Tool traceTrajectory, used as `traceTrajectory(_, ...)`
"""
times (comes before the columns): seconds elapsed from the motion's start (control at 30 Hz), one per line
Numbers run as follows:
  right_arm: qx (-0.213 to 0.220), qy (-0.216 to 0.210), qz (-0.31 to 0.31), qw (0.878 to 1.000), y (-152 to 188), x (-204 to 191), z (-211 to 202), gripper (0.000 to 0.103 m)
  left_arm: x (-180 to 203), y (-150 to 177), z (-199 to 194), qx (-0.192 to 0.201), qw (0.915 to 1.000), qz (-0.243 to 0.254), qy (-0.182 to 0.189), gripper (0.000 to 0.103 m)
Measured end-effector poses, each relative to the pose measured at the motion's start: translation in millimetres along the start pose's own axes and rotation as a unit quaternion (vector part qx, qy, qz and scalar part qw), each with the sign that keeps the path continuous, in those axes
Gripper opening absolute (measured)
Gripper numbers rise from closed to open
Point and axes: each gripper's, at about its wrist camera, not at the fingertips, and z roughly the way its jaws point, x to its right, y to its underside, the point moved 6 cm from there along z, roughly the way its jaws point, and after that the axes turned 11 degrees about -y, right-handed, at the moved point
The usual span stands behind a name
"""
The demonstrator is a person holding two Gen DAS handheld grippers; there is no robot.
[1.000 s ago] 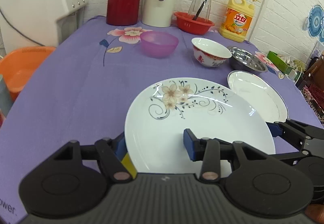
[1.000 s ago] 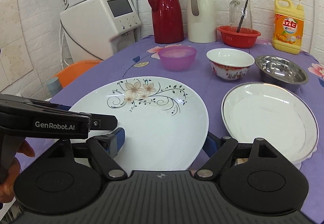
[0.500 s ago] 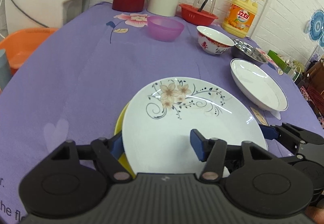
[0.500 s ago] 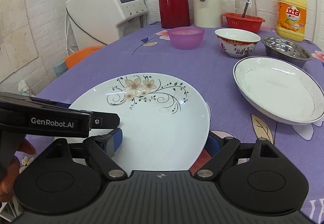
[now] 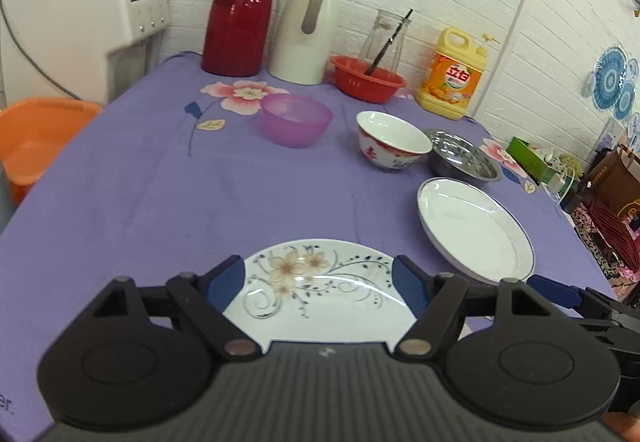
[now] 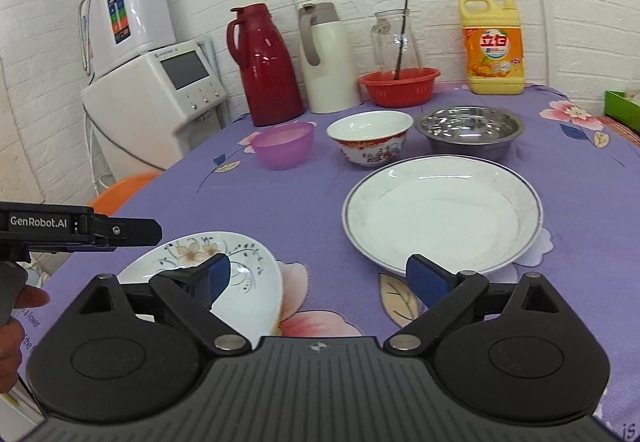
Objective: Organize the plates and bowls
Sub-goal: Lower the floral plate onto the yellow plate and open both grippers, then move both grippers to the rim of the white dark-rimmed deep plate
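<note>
The white flower-pattern plate [image 5: 316, 282] lies flat on the purple tablecloth [image 5: 160, 194] at the near edge. My left gripper [image 5: 316, 284] straddles its far rim with jaws opening wide, and the pads do not press it. My right gripper [image 6: 322, 278] is open and holds nothing; the flower plate [image 6: 240, 294] sits under its left finger. The grey-rimmed white plate [image 6: 440, 210] lies just ahead of it. Behind stand a purple bowl [image 6: 284, 144], a red-patterned bowl [image 6: 370, 138] and a steel bowl [image 6: 470, 128].
Along the back wall stand a red thermos [image 5: 238, 8], a white jug [image 5: 306, 28], a red basket [image 5: 368, 82] with a glass pitcher, and a yellow detergent bottle [image 5: 454, 76]. A white dispenser [image 5: 80, 22] and an orange tub [image 5: 36, 146] are at left.
The left jaws have spread and let go of the flower plate, which now lies lower and nearer. The right gripper has swung right, away from that plate toward the rimmed plate.
</note>
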Motion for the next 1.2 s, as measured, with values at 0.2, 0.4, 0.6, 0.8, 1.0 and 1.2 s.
traceTrajectory(0.2, 0.022, 0.048, 0.038, 0.998, -3.3, 48.3, -21.3, 0.103, 44.7, -1.7, 20.1, -0.02, 0.9991, 0.018, 0.032, 0.075)
traceTrajectory(0.4, 0.032, 0.09, 0.05, 0.994, -29.8, 105.1, -3.0, 0.103, 75.6, -30.3, 69.8, -0.062, 0.9969, 0.021, 0.042, 0.076)
traceTrajectory(0.6, -0.026, 0.096, 0.057, 0.993, -27.9, 137.6, 36.3, 0.103, 107.9, -42.0, 126.4, -0.102, 0.9939, 0.031, 0.029, 0.076)
traceTrajectory(0.8, -0.043, 0.091, 0.043, 0.994, -22.3, 135.3, 44.9, 0.103, 130.2, -33.5, 161.1, -0.13, 0.9896, 0.056, 0.027, 0.076)
traceTrajectory(1.0, -0.04, 0.091, 0.033, 0.994, -22.6, 137.5, 48.6, 0.103, 136.6, -31.4, 166.4, -0.107, 0.9902, 0.088, 0.011, 0.076)
traceTrajectory(1.2, -0.062, 0.102, 0.029, 0.992, -25.1, 133.6, 49.6, 0.103, 137.9, -31.7, 164.2, -0.112, 0.9901, 0.078, 0.031, 0.076)
